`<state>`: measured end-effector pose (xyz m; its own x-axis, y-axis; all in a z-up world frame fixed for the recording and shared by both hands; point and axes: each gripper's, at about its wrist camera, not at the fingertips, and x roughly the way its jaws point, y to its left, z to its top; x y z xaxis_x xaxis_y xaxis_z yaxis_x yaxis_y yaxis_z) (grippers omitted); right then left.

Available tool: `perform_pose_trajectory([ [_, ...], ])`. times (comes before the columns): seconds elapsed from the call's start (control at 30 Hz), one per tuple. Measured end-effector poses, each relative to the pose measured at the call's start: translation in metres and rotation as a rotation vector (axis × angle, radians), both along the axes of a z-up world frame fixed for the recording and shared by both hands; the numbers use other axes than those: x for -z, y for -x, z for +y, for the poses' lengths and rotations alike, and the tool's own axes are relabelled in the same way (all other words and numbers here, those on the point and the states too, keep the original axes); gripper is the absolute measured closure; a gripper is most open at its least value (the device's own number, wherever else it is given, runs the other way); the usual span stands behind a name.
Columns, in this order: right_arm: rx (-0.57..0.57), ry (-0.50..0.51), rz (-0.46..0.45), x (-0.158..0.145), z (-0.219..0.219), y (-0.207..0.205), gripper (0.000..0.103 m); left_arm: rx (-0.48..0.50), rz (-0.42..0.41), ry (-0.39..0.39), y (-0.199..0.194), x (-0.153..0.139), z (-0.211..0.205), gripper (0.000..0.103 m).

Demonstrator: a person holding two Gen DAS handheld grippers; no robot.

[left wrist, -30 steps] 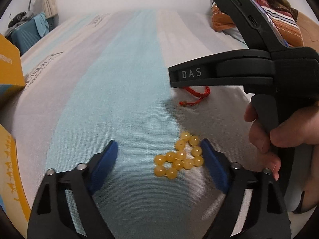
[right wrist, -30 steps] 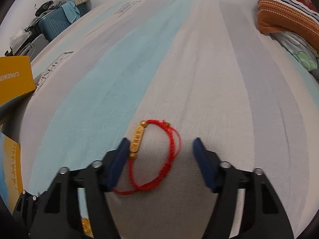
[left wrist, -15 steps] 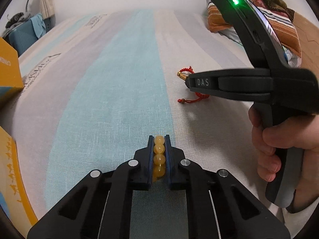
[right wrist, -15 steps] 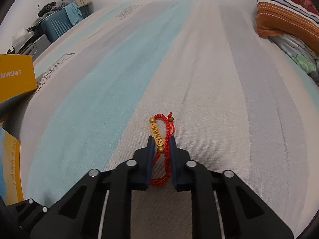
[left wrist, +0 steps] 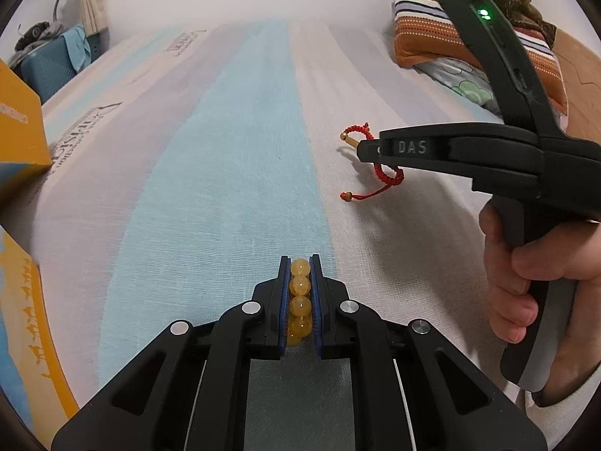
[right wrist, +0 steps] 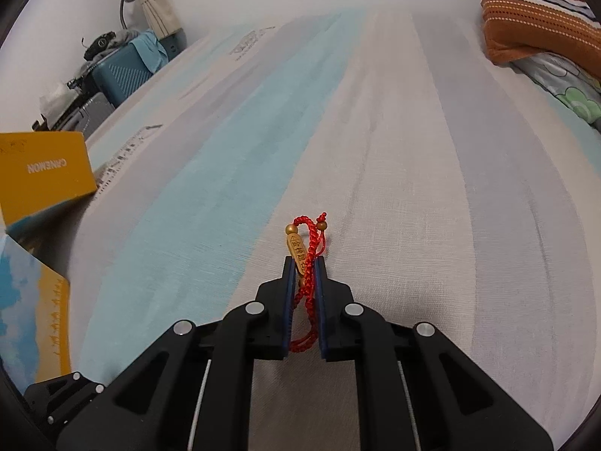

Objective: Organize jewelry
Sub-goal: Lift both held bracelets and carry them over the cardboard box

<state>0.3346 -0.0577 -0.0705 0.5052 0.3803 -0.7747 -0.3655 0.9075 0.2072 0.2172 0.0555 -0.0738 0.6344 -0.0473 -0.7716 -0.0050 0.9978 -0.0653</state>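
My left gripper [left wrist: 300,263] is shut on a yellow bead bracelet [left wrist: 300,289], whose beads line up between the blue pads, lifted a little above the striped bedsheet [left wrist: 225,173]. My right gripper [right wrist: 303,263] is shut on a red cord bracelet [right wrist: 308,259] with a gold bar charm. In the left wrist view the right gripper [left wrist: 366,148] shows at the right, held by a hand, with the red cord bracelet [left wrist: 379,173] hanging from its tip above the sheet.
A yellow box [right wrist: 45,173] stands at the left edge of the bed, with a blue and yellow box [right wrist: 33,315] nearer to me. Striped pillows and bedding [left wrist: 450,37] lie at the far right. A teal suitcase [right wrist: 120,71] stands beyond the bed at the far left.
Both grippers shut, the left on the yellow beads and the right on the red cord bracelet. Since then both have lifted their bracelets a little off the sheet.
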Motion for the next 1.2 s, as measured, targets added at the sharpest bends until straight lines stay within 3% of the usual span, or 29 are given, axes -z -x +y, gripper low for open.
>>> perform_pose_trajectory([
  [0.6,0.008,-0.017,-0.019,-0.031,-0.006,0.026,0.094,-0.015,-0.044,-0.009,0.017,-0.037,-0.003,0.094],
  [1.2,0.003,0.03,-0.07,-0.061,-0.016,0.087,0.094,-0.058,-0.074,-0.025,0.053,-0.078,0.002,0.094],
])
